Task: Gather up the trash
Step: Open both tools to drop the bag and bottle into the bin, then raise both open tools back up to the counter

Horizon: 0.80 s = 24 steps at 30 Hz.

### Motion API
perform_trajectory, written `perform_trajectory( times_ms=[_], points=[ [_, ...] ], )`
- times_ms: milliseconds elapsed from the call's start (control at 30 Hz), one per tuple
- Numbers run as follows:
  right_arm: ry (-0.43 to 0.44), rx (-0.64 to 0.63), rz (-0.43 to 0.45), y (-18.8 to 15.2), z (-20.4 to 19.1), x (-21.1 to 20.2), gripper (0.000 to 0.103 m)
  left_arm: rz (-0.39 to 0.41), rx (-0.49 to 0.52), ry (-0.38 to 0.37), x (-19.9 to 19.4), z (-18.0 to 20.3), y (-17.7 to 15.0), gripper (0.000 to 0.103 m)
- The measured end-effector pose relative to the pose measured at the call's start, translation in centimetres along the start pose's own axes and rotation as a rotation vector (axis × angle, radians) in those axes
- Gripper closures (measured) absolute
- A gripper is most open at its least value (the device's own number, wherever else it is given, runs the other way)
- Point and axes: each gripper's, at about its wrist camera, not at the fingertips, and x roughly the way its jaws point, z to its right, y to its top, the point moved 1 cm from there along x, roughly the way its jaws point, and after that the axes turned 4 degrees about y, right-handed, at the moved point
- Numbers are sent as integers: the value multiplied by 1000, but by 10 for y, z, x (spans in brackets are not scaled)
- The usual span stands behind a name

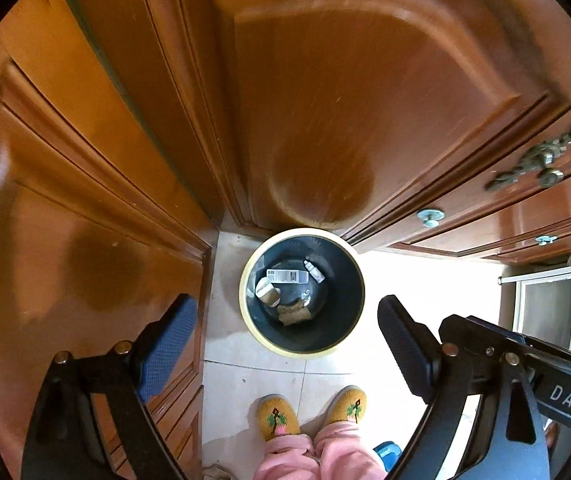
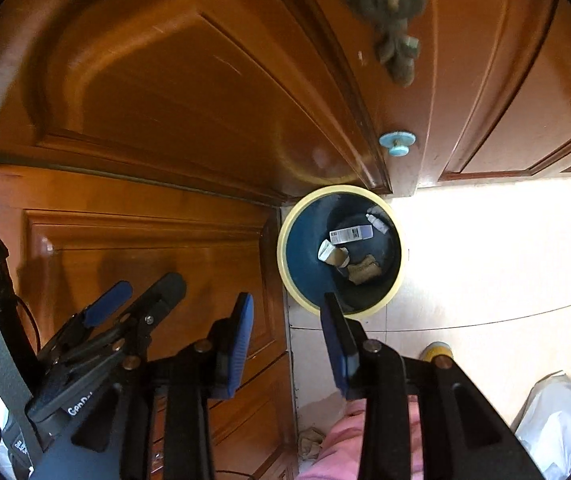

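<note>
A round bin point(image 1: 302, 350) with a cream rim and a dark inside stands on the floor in the corner of the wooden cupboards. In it lie a white barcoded box point(image 1: 287, 276), a small white bottle point(image 1: 314, 271), a crumpled cup point(image 1: 267, 291) and a brown scrap point(image 1: 293, 314). My left gripper point(image 1: 285, 340) hangs high over the bin, jaws wide open and empty. My right gripper point(image 2: 287, 344) is beside it, above the bin point(image 2: 285, 258), its jaws a little apart with nothing between them. The left gripper point(image 2: 137, 298) also shows in the right wrist view.
Wooden cupboard doors point(image 1: 345, 100) with pale blue knobs point(image 2: 396, 142) rise behind and left of the bin. A person's yellow slippers point(image 1: 277, 416) and pink trousers stand on the tiled floor just before it. A white plastic bag point(image 2: 557, 420) lies at the right, a crumpled brown scrap point(image 2: 311, 442) on the floor.
</note>
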Motion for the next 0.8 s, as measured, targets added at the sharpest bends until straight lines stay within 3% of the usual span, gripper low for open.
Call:
perform_trajectory(
  times_ms=[400,633,800],
  points=[
    [-20,-41,113,-23,-46,-120,68,74,7,-61,-133,15,12,13],
    [6,-72,214,-39,-77,-205,68,180,76,-93,-228,24,20,13],
    [8,-122,288,-52,-102,-257,67,301,154,-123,-289,34,28,13]
  ],
)
